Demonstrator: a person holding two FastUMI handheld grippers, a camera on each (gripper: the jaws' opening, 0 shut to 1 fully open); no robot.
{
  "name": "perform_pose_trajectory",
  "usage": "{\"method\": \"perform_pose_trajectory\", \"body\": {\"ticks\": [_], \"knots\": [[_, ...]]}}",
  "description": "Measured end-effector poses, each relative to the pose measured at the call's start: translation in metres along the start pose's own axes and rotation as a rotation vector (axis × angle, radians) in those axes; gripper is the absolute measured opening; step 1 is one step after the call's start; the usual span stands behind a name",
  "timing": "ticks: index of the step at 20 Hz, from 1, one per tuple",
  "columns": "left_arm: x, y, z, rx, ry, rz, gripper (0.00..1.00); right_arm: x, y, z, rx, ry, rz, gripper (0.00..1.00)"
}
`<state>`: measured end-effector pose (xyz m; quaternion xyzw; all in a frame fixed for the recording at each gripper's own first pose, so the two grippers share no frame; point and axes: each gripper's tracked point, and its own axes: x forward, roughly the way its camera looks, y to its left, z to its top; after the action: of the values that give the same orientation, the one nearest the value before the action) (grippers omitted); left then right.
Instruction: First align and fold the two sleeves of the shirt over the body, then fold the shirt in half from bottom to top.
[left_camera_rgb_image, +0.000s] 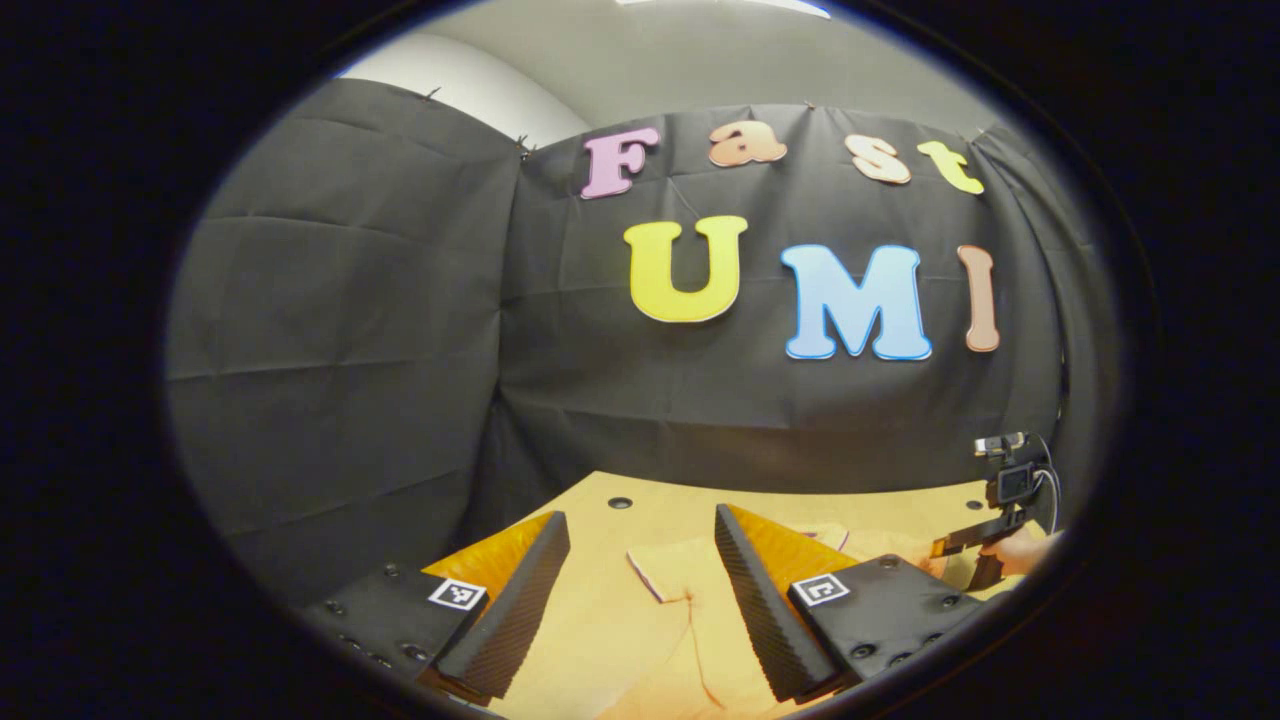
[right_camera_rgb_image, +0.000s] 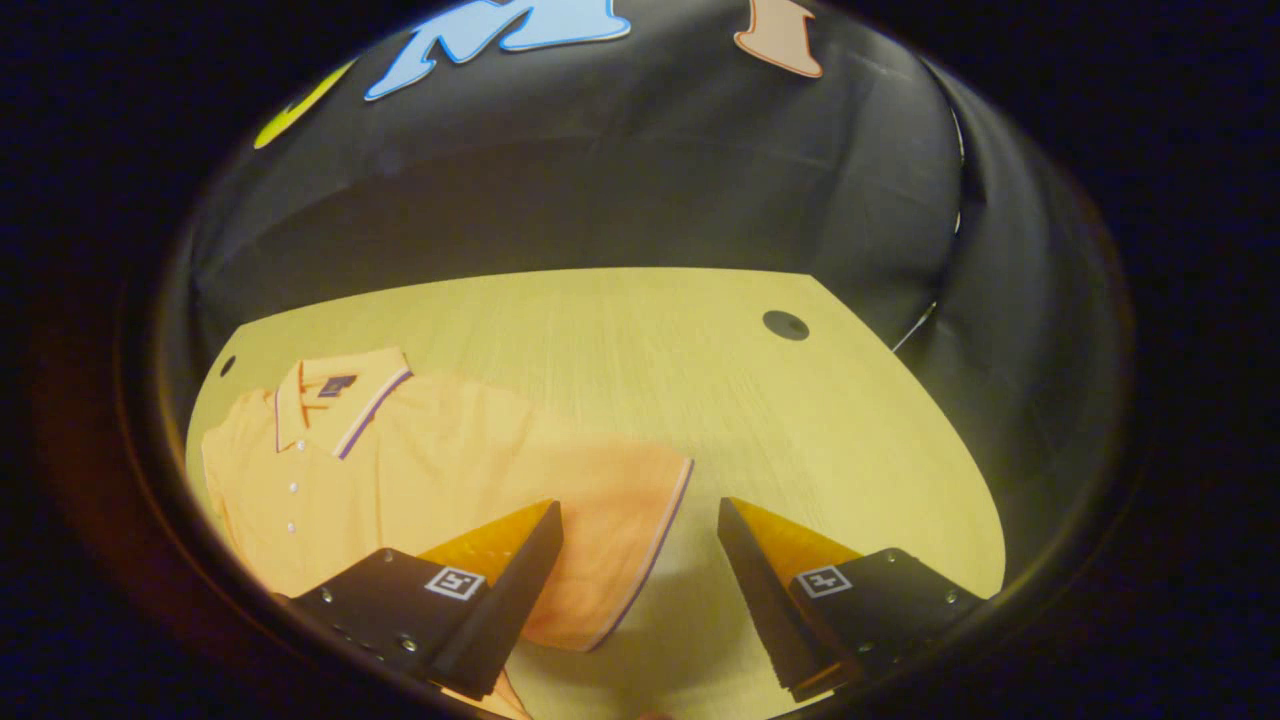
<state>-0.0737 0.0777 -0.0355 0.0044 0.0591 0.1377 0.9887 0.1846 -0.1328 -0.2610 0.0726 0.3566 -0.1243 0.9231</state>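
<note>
The orange shirt (right_camera_rgb_image: 420, 470) lies flat on the wooden table (right_camera_rgb_image: 700, 380), its collar toward the far left corner. The right hand-held gripper (right_camera_rgb_image: 640, 570) hovers open over one sleeve (right_camera_rgb_image: 620, 520). The left gripper view adds the left hand-held gripper (left_camera_rgb_image: 640, 590), also open and low over shirt fabric, with the other gripper farther off, near the table's right edge.

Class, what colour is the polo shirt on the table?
Orange polo shirt, clearest in the right gripper view.
</note>
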Motion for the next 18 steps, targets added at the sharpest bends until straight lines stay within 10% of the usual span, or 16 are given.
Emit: {"method": "perform_pose_trajectory", "body": {"ticks": [7, 11, 13, 14, 18], "knots": [[-0.001, 0.011, -0.007, -0.008, 0.002, 0.041, 0.94, 0.014, 0.008, -0.004, 0.1, 0.058, 0.031, 0.92], [0.006, 0.001, -0.009, -0.009, 0.002, 0.023, 0.94, 0.016, 0.011, -0.005, 0.093, 0.052, 0.046, 0.53], [0.007, -0.002, -0.009, -0.008, 0.001, 0.017, 0.94, 0.015, 0.012, -0.005, 0.107, 0.059, 0.059, 0.52], [0.006, -0.002, -0.01, -0.008, 0.001, 0.017, 0.94, 0.015, 0.012, -0.002, 0.113, 0.057, 0.06, 0.25], [0.007, -0.002, -0.012, -0.013, 0.003, 0.019, 0.94, 0.016, 0.016, -0.002, 0.111, 0.055, 0.081, 0.04]]}}
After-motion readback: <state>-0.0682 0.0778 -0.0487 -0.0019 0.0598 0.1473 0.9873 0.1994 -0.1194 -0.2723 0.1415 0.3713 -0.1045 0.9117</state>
